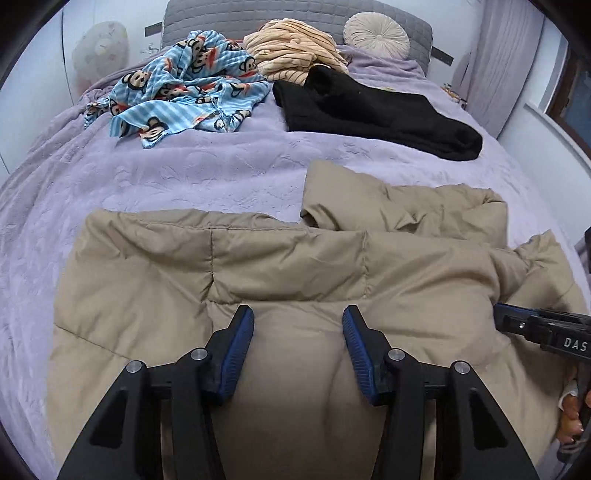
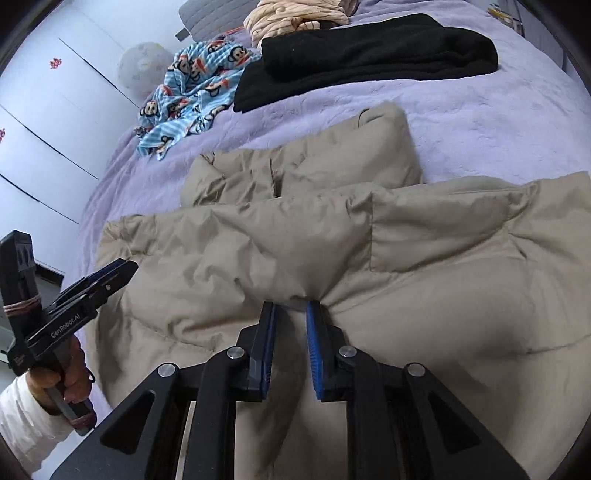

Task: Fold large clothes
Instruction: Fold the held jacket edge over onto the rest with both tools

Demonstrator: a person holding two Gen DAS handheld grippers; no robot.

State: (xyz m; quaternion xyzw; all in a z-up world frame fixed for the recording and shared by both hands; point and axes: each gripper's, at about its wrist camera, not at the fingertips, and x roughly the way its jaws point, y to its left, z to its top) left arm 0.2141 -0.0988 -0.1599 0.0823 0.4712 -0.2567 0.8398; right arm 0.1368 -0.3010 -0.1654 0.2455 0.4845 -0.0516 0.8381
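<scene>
A large beige padded jacket lies spread on the purple bed cover, partly folded, one sleeve lying toward the far right. My left gripper is open and empty just above the jacket's near part. My right gripper is nearly closed and pinches a bunched fold of the same jacket; it also shows at the right edge of the left wrist view. The left gripper shows at the left of the right wrist view.
On the far part of the bed lie a black garment, a blue monkey-print cloth and a cream striped garment. A round cushion leans on the grey headboard. White wardrobe doors stand at the left.
</scene>
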